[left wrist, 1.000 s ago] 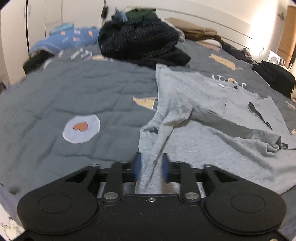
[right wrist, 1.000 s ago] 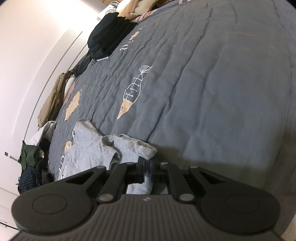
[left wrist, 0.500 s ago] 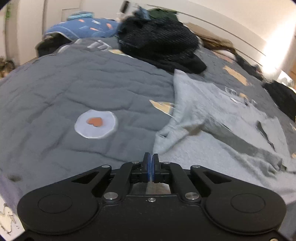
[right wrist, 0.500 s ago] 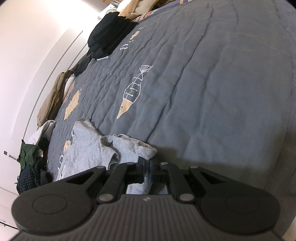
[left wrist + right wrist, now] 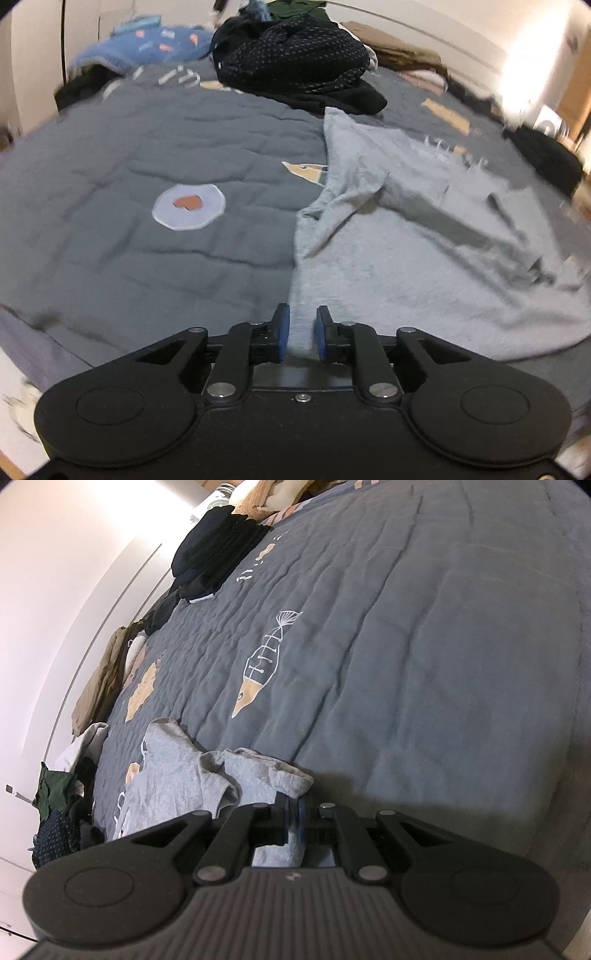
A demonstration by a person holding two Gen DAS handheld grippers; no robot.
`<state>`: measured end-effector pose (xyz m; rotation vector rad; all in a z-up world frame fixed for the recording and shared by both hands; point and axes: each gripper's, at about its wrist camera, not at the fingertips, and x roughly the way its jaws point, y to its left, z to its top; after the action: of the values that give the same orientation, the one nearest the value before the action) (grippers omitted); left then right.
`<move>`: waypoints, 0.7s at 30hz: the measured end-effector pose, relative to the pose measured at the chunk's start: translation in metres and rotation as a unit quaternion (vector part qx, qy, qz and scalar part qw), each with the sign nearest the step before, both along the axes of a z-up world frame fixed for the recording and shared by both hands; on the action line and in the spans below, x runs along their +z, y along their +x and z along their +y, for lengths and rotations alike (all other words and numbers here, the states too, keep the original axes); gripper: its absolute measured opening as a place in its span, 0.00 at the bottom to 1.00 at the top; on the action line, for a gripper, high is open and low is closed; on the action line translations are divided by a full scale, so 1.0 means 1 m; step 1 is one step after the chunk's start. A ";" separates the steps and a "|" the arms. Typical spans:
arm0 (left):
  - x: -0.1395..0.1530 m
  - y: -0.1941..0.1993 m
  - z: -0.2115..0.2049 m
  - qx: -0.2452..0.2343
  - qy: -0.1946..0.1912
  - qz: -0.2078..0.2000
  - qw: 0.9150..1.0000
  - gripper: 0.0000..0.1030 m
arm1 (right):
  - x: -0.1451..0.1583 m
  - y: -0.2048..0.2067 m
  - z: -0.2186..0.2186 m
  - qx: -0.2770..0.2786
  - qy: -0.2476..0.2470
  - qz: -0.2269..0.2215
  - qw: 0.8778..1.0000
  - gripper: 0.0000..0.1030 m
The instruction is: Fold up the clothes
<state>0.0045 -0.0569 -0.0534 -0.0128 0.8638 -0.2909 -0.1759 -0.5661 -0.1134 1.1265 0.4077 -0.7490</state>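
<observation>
Left gripper opening over grey shirt edge; right gripper clamps shirt hem.

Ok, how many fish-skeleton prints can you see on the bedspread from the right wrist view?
1. The fish-skeleton print sits mid-bedspread, beyond the grey shirt. Others may hide under the clothes.

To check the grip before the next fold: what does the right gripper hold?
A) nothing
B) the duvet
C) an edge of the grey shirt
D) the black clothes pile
C: the right gripper is shut with grey shirt fabric pinched between its blue pads.
</observation>
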 end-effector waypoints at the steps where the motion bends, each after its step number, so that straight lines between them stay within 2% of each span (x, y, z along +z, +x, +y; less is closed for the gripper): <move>1: -0.001 -0.001 -0.001 -0.007 0.007 0.000 1.000 0.16 | 0.000 0.000 0.000 -0.001 0.000 0.001 1.000 0.05; 4: -0.004 -0.005 -0.005 -0.023 0.028 -0.004 0.999 0.15 | 0.000 0.001 0.001 -0.005 0.000 0.003 1.000 0.05; 6: -0.006 -0.006 -0.006 -0.029 0.051 -0.005 0.998 0.10 | 0.000 0.002 0.001 -0.006 -0.001 0.005 1.000 0.05; 7: -0.008 -0.006 -0.005 -0.028 0.058 -0.003 0.998 0.10 | 0.000 0.002 0.001 -0.006 -0.002 0.006 1.000 0.05; 8: -0.009 -0.005 -0.003 -0.026 0.064 0.000 0.998 0.05 | -0.001 0.002 0.001 -0.006 -0.002 0.007 1.000 0.05; 11: -0.012 -0.001 0.003 -0.011 0.092 -0.001 0.996 0.04 | -0.002 0.003 0.000 -0.007 -0.002 0.011 1.000 0.05; 16: -0.002 -0.001 0.013 -0.009 0.044 -0.010 0.999 0.06 | 0.004 0.006 0.003 0.005 -0.019 0.033 0.999 0.07; 18: -0.002 -0.002 0.012 -0.011 0.039 -0.010 0.999 0.06 | 0.008 0.007 0.004 0.012 -0.030 0.046 0.998 0.07; 19: -0.002 -0.002 0.011 -0.013 0.039 -0.010 0.999 0.06 | 0.011 0.006 0.005 0.018 -0.037 0.052 0.998 0.09; 21: -0.002 -0.001 0.010 -0.016 0.032 -0.006 0.999 0.06 | 0.018 0.004 0.006 0.025 -0.053 0.066 0.996 0.18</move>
<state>0.0035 -0.0472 -0.0552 0.0620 0.8611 -0.2921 -0.1719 -0.5606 -0.0958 0.9674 0.5013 -0.7939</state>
